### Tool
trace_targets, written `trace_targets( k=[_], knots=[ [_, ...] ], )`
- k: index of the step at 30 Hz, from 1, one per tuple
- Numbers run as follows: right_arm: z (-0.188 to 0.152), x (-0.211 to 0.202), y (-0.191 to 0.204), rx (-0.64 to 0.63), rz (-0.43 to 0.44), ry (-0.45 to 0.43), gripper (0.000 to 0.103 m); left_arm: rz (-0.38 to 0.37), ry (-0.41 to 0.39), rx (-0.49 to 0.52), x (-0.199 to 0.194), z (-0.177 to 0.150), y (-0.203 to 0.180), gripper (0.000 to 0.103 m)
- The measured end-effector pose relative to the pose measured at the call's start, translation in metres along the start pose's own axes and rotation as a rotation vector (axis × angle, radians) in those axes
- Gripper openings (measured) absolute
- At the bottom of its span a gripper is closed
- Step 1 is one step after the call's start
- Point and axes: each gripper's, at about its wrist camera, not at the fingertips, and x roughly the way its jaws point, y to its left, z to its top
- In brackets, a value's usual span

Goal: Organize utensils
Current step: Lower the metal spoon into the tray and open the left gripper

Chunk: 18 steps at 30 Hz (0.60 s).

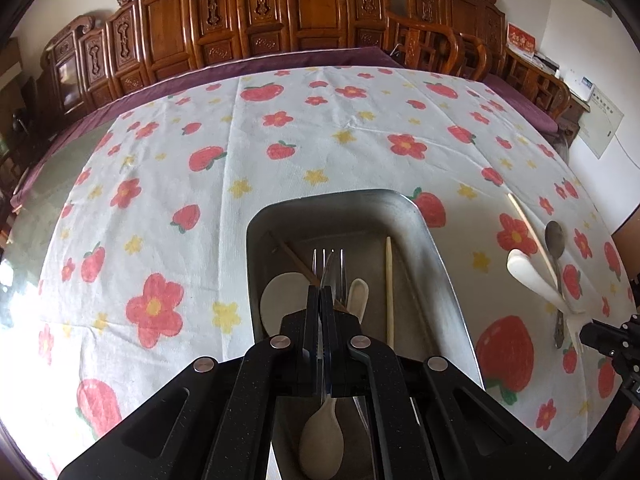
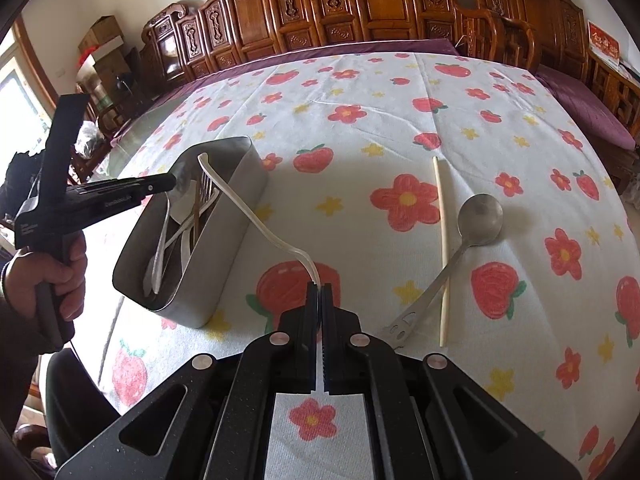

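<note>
1. Left gripper (image 1: 320, 292): jaws closed on a clear plastic utensil (image 1: 329, 268), held over the metal tray (image 1: 436, 248). In the right wrist view its tip (image 2: 170, 181) hangs above the tray's far end.
2. Right gripper (image 2: 319, 288): jaws closed on the handle of a white plastic spoon (image 2: 256, 220), which arcs toward the tray rim (image 2: 224, 256).
3. Only the left wrist view shows the tray contents plainly: fork (image 1: 336, 268), white spoons, pale chopstick (image 1: 389, 292).
4. Only the right wrist view shows the person's hand (image 2: 60, 276) on the left gripper's handle.
5. On the cloth (image 2: 360, 140), right of the tray: metal spoon (image 2: 476, 224), its handle crossing a chopstick (image 2: 442, 248).
</note>
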Motion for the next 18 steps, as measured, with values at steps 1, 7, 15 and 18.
trace_targets(
  k=[1, 7, 15, 18],
  knots=[
    [0.001, 0.001, 0.002, 0.0, 0.002, 0.0, 0.002, 0.0, 0.009, -0.002, 0.001, -0.001, 0.0, 0.001],
    [0.006, 0.003, 0.019, -0.012, 0.023, 0.0, 0.002, -0.005, -0.017, -0.026, -0.02, -0.008, 0.007, 0.018],
    [0.014, 0.011, 0.055, -0.002, 0.051, 0.013, 0.002, 0.007, -0.091, -0.043, -0.073, -0.026, 0.023, 0.019],
    [0.017, 0.018, 0.068, 0.004, 0.032, 0.022, 0.002, 0.014, -0.114, -0.049, -0.089, -0.035, 0.032, 0.019]
  ],
)
